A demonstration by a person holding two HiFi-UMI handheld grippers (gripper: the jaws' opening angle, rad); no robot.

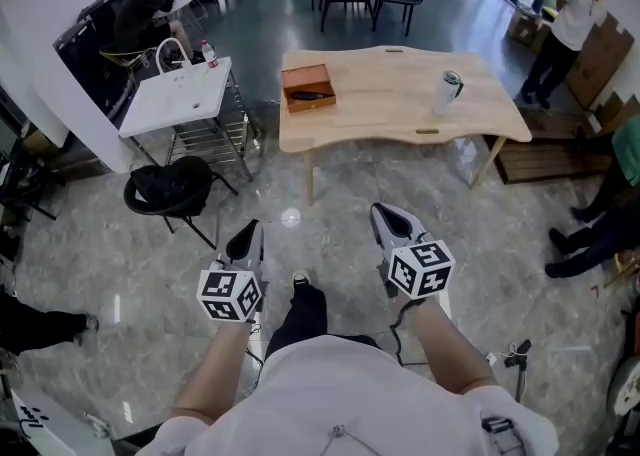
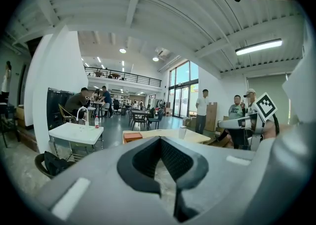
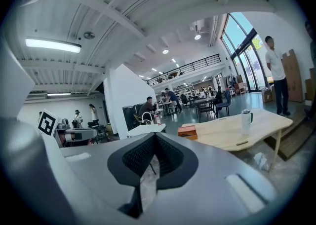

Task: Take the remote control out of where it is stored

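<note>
A dark remote control [image 1: 310, 95] lies inside an open orange-brown box [image 1: 308, 86] at the left end of the wooden table [image 1: 390, 114], far ahead of me. The box shows small in the left gripper view [image 2: 132, 136] and in the right gripper view [image 3: 187, 131]; the remote cannot be made out there. My left gripper [image 1: 245, 241] and right gripper [image 1: 393, 227] hang over the stone floor, well short of the table. Both stand shut with nothing between the jaws, left [image 2: 163, 157] and right [image 3: 154, 157].
A metal tumbler [image 1: 447, 91] stands on the table's right part. A white folding table [image 1: 178, 96] and a black stool with a bag [image 1: 170, 189] are to the left. Wooden pallets [image 1: 540, 156] and standing people [image 1: 570, 29] are at the right. Chairs and tables fill the back.
</note>
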